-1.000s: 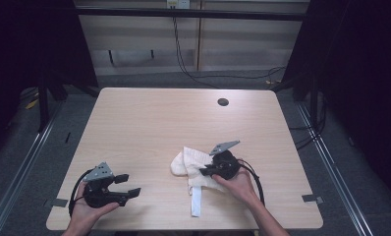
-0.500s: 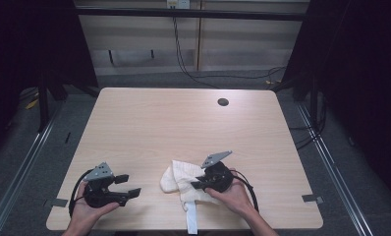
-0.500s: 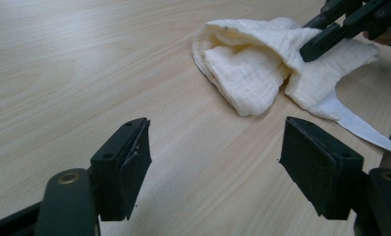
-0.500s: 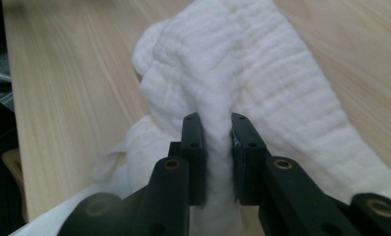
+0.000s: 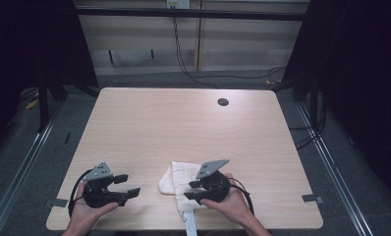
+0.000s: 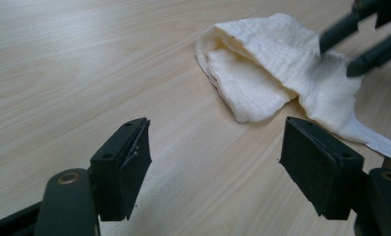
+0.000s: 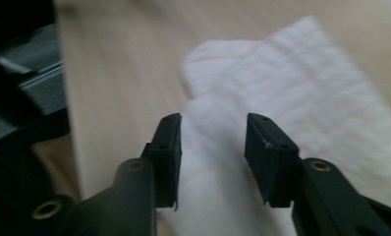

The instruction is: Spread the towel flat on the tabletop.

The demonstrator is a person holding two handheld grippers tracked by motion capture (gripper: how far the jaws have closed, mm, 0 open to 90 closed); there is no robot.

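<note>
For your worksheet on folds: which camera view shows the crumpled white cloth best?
The left gripper view: the crumpled white cloth is sharp, showing layered folds and weave. The high view shows the cloth small, partly covered by the right gripper, one strip hanging over the table edge. The right gripper view blurs it.

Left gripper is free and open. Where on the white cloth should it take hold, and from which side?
Take the white cloth at its rounded folded end, the part nearest the left gripper, probably coming in level from the left just above the table. There the layers stack into a thick, raised lip that open jaws can straddle. The right gripper, jaws just opened, sits over the other end.
</note>
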